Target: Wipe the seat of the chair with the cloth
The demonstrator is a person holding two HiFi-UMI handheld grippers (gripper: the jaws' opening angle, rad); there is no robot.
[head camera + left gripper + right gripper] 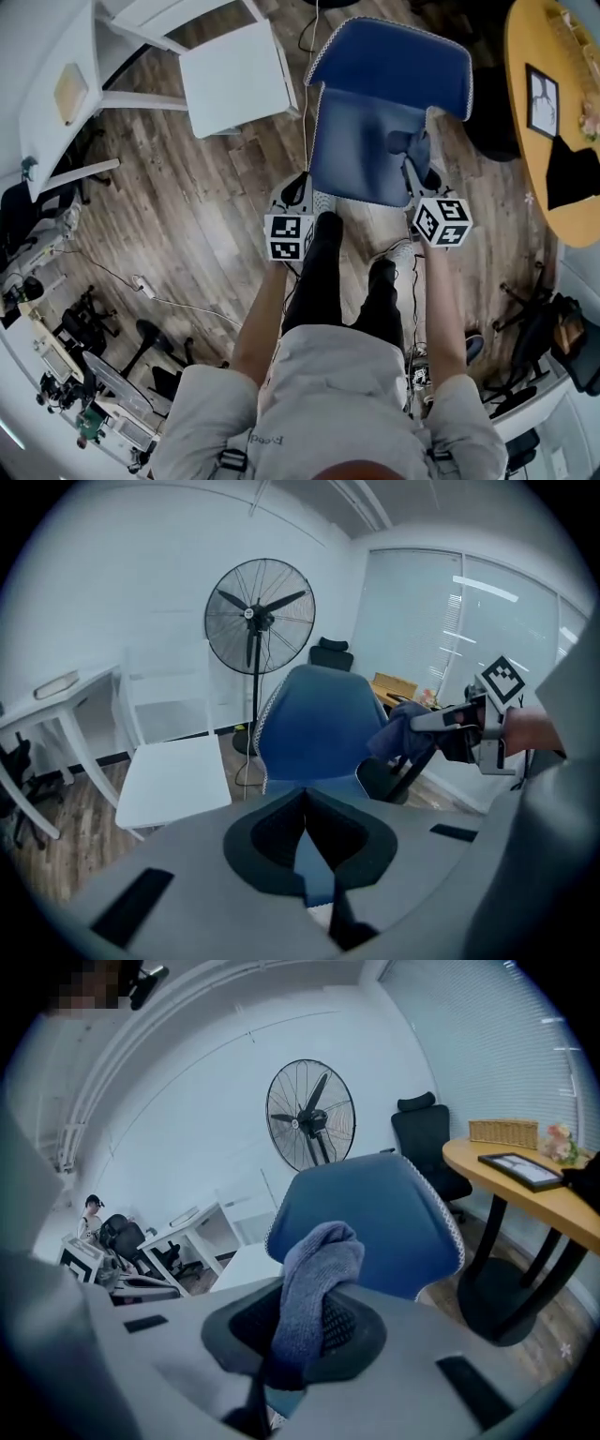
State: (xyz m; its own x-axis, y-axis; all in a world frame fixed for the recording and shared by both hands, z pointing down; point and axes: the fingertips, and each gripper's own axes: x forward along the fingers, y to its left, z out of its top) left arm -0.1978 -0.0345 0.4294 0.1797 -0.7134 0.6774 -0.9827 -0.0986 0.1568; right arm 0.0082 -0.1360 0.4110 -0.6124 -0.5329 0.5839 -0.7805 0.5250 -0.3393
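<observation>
Cloth [314, 1274]: bunched, clamped between the jaws of my right gripper [302, 1330]. It hangs over the right side of the blue chair seat [356, 155], apparently clear of it. Left gripper [306, 841]: jaws closed on nothing, near the seat's front edge. Risks: under wiping pressure the wad may drag loose, and the unbraced chair may shift.

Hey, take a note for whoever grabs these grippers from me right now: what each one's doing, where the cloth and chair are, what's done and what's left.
Left gripper: jaws together, empty, at the front left corner of the seat.
Right gripper: shut on the grey-blue cloth, held at the seat's right side; contact with the seat can't be told.
Done: cloth is in hand at the blue chair.
Left: wipe the seat; nothing shows how much, if any, is already wiped.
</observation>
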